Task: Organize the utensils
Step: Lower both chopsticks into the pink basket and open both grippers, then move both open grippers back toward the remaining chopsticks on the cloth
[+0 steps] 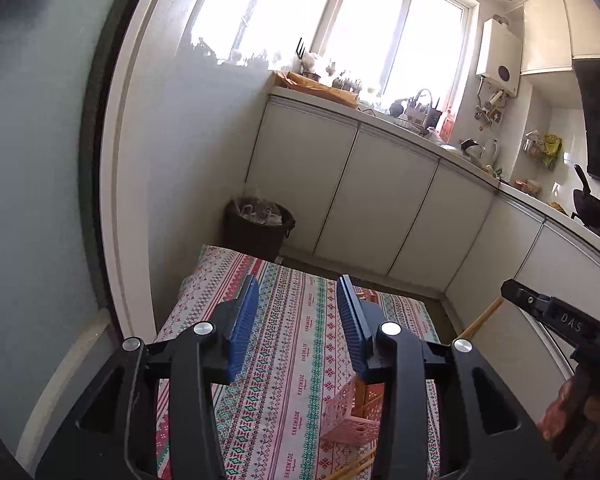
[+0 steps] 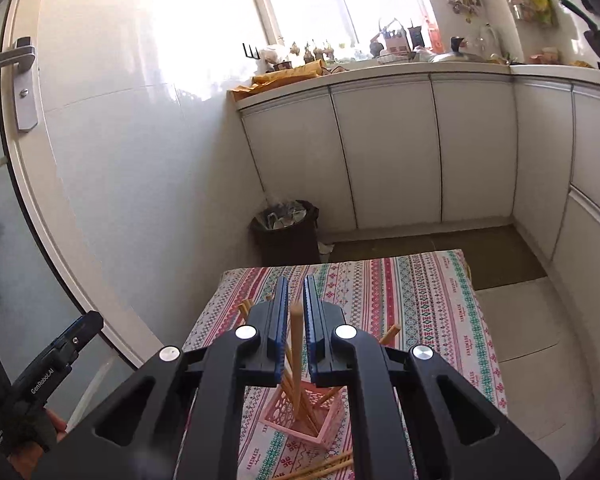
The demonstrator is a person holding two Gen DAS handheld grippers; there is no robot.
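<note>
Pinching one upright chopstick (image 2: 296,340), the right gripper (image 2: 296,304) hangs directly above the pink basket (image 2: 300,420) near the counter's (image 2: 420,300) front edge, while the left gripper (image 1: 296,300) stands spread, empty.

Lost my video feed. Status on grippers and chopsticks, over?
Left gripper open, empty. Right gripper shut on chopstick over pink basket. Loose chopsticks on tablecloth. Nothing blocking.

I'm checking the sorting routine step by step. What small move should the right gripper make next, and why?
Probably lower a little and open. The right gripper is shut on a chopstick standing above the pink basket, which already holds other chopsticks; more lie loose on the patterned cloth.
</note>
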